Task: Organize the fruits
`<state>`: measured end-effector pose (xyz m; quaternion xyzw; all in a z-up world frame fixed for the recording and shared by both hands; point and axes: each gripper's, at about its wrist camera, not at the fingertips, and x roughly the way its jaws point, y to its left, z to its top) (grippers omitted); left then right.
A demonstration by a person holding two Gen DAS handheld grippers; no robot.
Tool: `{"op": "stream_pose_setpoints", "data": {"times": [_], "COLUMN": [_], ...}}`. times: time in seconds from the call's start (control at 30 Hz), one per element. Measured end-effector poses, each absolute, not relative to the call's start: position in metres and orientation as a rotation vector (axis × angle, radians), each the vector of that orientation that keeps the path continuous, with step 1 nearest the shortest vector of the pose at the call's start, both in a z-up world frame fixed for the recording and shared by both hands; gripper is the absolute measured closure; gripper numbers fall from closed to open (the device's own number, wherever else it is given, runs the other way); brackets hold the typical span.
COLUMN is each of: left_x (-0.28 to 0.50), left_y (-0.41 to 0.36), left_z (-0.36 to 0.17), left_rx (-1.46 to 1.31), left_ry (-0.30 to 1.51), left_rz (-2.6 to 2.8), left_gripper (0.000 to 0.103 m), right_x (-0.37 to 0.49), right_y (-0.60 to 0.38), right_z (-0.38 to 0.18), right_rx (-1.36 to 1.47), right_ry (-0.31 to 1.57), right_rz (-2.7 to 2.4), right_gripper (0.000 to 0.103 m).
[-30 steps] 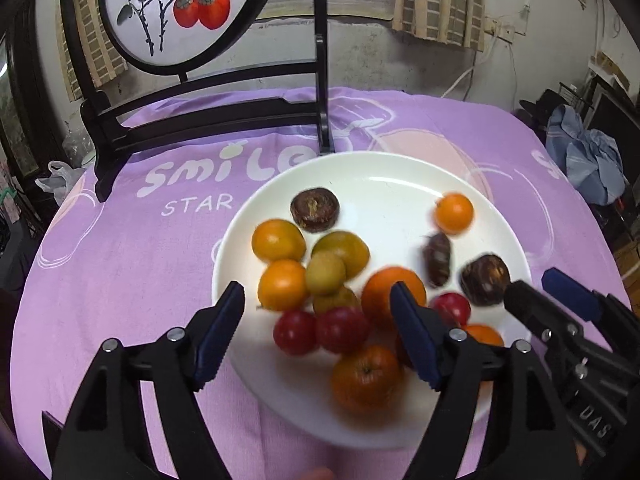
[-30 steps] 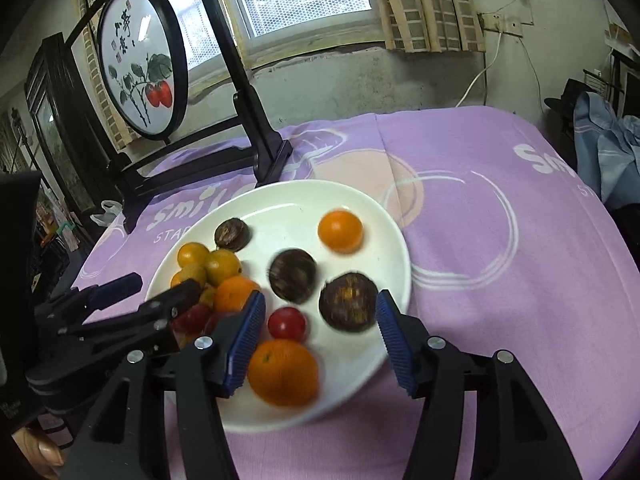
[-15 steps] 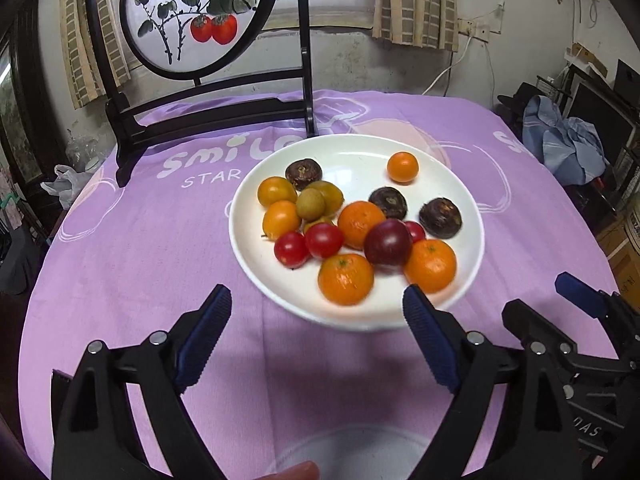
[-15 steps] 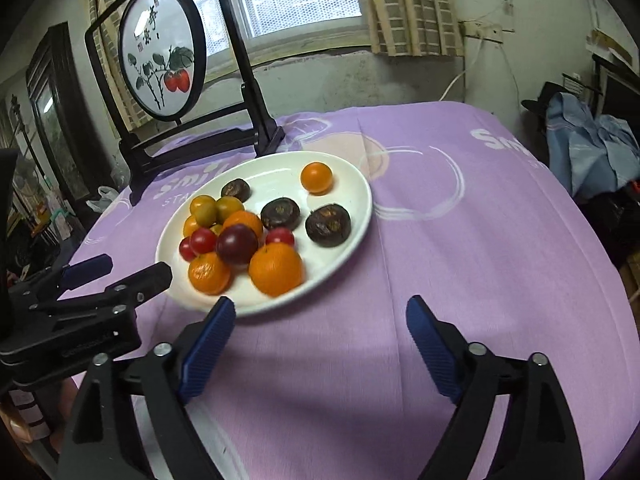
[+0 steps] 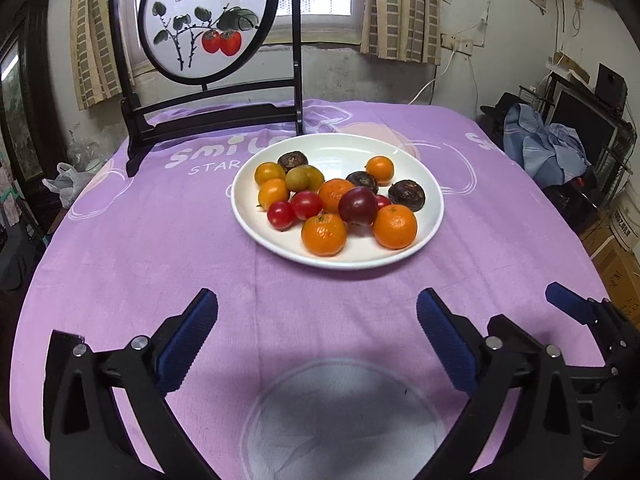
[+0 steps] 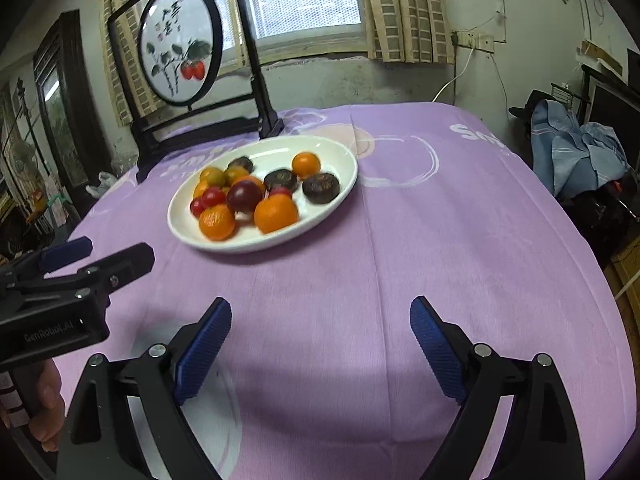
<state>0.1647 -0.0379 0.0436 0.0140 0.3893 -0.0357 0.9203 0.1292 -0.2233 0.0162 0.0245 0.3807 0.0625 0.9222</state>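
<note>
- The fruits sit heaped on a white plate (image 5: 434,216) in the middle of the table, well ahead of both my grippers.
- At the plate's near edge lie two oranges, one on the left (image 5: 324,234) and one on the right (image 5: 395,227), with a dark red plum (image 5: 358,206) just behind and between them, touching both.
- Left of the plum are two red tomatoes (image 5: 295,209) side by side; behind those sit yellow-orange fruits and a greenish one (image 5: 304,178).
- Three dark brown, wrinkled fruits are spread across the back and right of the plate; the rightmost (image 5: 407,195) lies apart from the pile, near the rim.
- A small orange fruit (image 5: 379,169) stands alone at the far right of the plate.
- My left gripper (image 5: 318,340) hangs over bare cloth, short of the plate; its jaws are opening, already wide, with nothing between them.
- My right gripper (image 6: 320,346) is likewise spread wide over the cloth, with nothing between its blue pads (image 6: 436,350).
- In the right view, my left gripper shows at the left edge, and my hand (image 6: 44,408) wraps its handle.
- The purple cloth (image 5: 160,248) covers the whole table and carries white lettering and curved lines.
- Behind the plate stands a dark frame (image 5: 208,112) holding a round painted panel (image 5: 204,20) of red fruit on a branch.
- Beyond is a window with curtains; blue clothing (image 5: 544,148) is piled to the right.
</note>
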Motion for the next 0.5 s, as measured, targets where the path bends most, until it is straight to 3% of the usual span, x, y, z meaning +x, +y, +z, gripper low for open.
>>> {"op": "stream_pose_setpoints", "data": {"times": [0.5], "left_x": [0.128], "left_y": [-0.011], "left_z": [-0.018], "left_rx": [0.008], "left_ry": [0.934], "left_rz": [-0.026], "left_gripper": [0.004], "right_x": [0.101], "right_y": [-0.198], "right_z": [-0.028], "right_rx": [-0.04], "right_ry": [0.945], "right_rz": [0.188], "right_gripper": [0.011]}}
